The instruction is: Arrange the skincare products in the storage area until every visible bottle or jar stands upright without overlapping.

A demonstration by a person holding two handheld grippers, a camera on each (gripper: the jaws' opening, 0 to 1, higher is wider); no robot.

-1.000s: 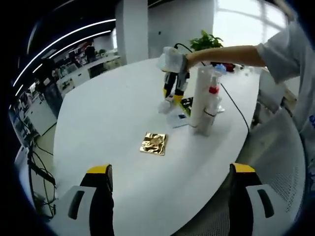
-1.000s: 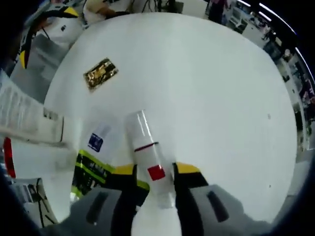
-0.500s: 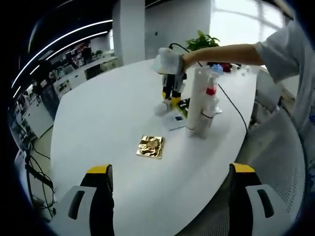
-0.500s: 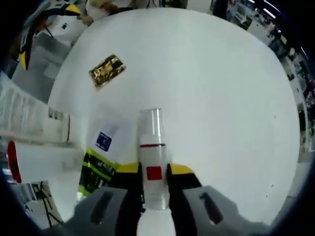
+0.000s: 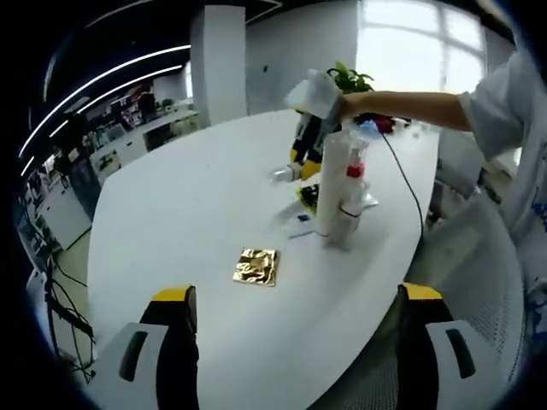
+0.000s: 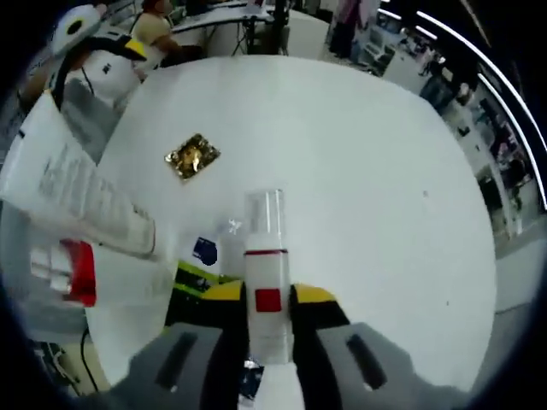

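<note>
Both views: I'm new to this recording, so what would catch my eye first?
The right gripper clamps a white bottle with a red square label, lifted above the white table. In the left gripper view, tall white tubes stand upright near the table's far side, and a gold foil packet lies flat nearer.

In the right gripper view, a bottle (image 6: 266,282) lies between the fingers (image 6: 220,301), a packet (image 6: 205,253) on the bench (image 6: 367,171) just left of them, a foil square (image 6: 192,156) farther ahead-left, and a tall tube (image 6: 77,192) at the far left.
</note>
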